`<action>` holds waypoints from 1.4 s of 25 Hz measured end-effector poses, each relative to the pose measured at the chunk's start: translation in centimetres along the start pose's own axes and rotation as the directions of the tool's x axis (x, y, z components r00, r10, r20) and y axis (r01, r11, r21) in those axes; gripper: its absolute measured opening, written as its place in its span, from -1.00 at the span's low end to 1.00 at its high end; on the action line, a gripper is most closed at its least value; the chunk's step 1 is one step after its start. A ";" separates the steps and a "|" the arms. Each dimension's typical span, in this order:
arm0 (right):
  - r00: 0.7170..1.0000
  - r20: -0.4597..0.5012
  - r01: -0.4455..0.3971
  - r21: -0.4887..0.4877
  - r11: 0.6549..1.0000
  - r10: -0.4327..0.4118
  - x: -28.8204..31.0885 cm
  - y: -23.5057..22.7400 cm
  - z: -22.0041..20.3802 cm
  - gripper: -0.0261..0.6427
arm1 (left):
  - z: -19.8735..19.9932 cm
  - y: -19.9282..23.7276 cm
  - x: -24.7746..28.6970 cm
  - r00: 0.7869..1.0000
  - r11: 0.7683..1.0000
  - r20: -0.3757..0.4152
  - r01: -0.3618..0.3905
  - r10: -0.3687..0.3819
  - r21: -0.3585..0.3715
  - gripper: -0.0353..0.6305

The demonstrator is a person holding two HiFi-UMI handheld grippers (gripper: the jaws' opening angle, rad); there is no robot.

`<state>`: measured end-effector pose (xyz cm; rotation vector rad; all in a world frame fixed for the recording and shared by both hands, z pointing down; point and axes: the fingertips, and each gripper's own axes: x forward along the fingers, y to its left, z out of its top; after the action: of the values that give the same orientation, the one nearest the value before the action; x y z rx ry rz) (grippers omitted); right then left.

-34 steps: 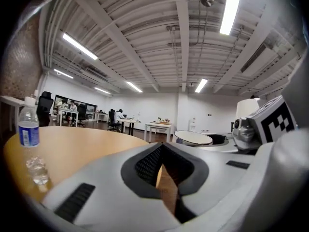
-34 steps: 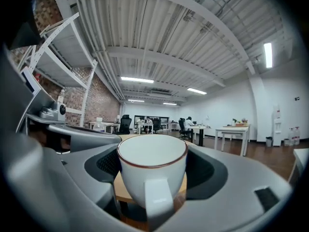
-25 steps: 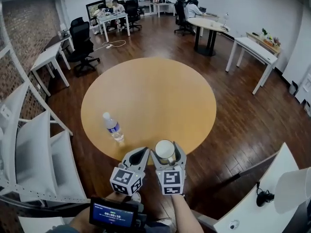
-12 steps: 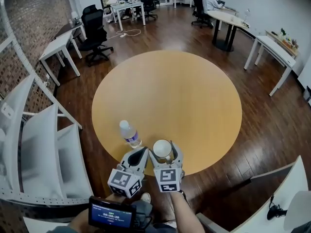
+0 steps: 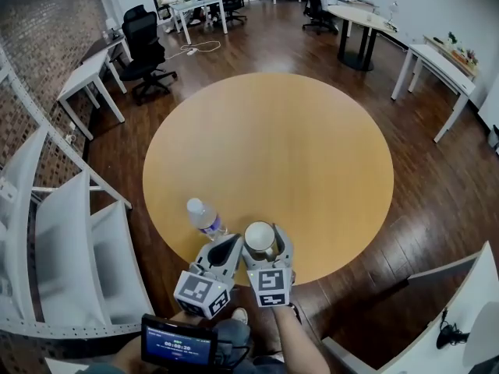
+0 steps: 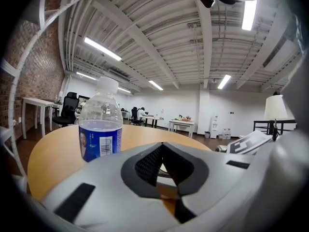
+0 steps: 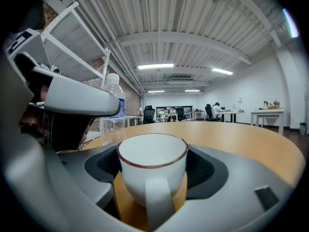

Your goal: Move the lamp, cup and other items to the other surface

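A white cup with a brown rim sits between the jaws of my right gripper, which is shut on it, handle toward me, over the near edge of the round wooden table. In the right gripper view the cup fills the middle, held by my right gripper. My left gripper is shut with nothing in it, right beside the cup. A clear water bottle with a blue label stands upright just ahead of it, and the bottle stands left of my left gripper. The lamp stands far right.
White shelving stands at my left. A white table with a black cable lies at the lower right, the lampshade at its edge. Office desks, chairs and seated people are at the far side of the room.
Both grippers and the cup have come forward from the table's near rim to over its near part. The bottle now stands closer to the left gripper.
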<state>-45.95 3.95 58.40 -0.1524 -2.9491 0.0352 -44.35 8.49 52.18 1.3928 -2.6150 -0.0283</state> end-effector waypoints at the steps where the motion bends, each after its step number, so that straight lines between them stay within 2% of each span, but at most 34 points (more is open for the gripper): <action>1: 1.000 0.003 -0.006 0.002 1.000 0.006 0.0 0.0 0.0 0.28 | 0.0 0.0 0.1 1.000 1.000 0.000 0.002 -0.002 0.001 -0.88; 11: 0.999 -0.031 -0.028 0.026 0.999 0.029 -0.1 0.0 -0.1 0.31 | 0.5 -0.4 -0.4 1.000 1.000 0.007 0.005 -0.005 0.013 -0.88; 14: 0.999 -0.010 -0.033 0.036 0.999 0.033 -0.1 -0.1 0.8 0.32 | 0.7 0.0 -0.7 1.000 1.000 0.012 -0.007 0.007 0.014 -0.88; 18: 0.999 0.008 -0.037 -0.003 0.999 0.037 -0.5 -0.3 2.4 0.32 | 1.2 -0.1 -0.8 1.000 1.000 0.020 -0.019 0.019 0.013 -0.88; 26: 0.994 0.103 -0.034 -0.022 0.999 0.036 -3.8 -0.6 7.4 0.30 | 3.4 -1.7 -1.5 0.998 0.999 0.061 -0.029 0.028 0.015 -0.88; 33: 0.993 0.117 0.005 -0.065 0.998 0.002 -9.8 -2.3 9.2 0.10 | 5.2 -6.9 -1.7 0.996 1.000 0.088 0.020 -0.022 0.021 -0.88; 35: 0.992 0.123 0.039 -0.064 0.997 -0.031 -12.2 -3.5 9.5 -0.17 | 5.4 -9.2 -1.6 0.995 0.999 0.085 0.047 -0.048 0.019 -0.88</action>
<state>-36.19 -0.90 46.93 -0.1115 -3.0759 -0.0602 -36.80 4.25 45.71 1.4913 -2.6558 -0.0733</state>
